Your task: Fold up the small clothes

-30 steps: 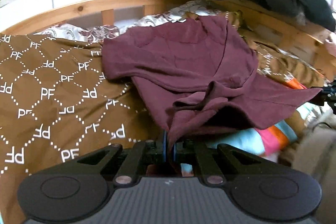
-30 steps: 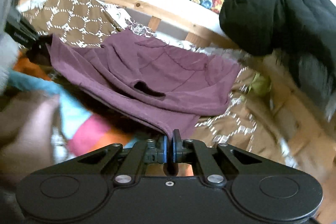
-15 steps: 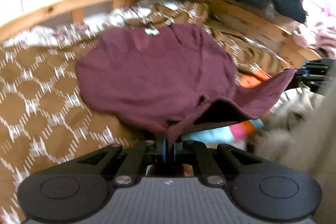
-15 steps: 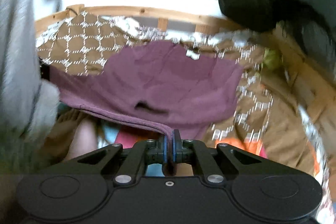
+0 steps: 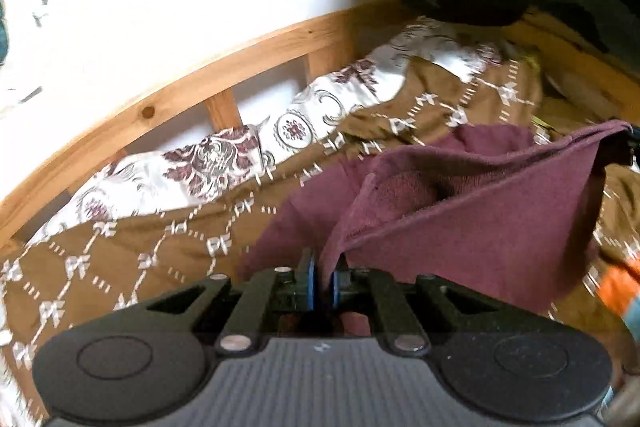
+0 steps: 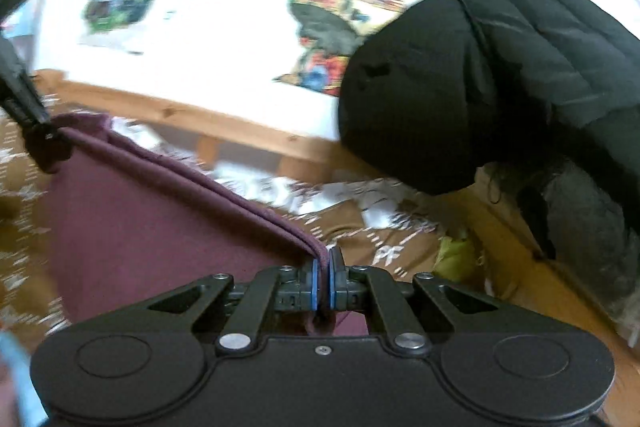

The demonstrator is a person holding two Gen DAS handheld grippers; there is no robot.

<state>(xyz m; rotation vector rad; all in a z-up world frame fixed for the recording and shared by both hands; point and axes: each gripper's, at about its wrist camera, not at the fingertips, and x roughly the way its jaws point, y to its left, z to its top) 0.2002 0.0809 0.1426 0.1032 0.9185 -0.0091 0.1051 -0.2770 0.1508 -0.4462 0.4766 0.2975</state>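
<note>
While both tools pinch the hem of the small maroon cotton garment [image 5: 472, 227]: left tool [image 5: 323, 277], right tool [image 6: 323, 277], clamped (edge stretched taut, lifted above the bed), seemingly to fold.

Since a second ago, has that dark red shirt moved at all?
Yes. The dark red shirt lay mostly spread on the brown bedspread; now its pinched edge is lifted up and carried toward the wooden bed rail.
</note>
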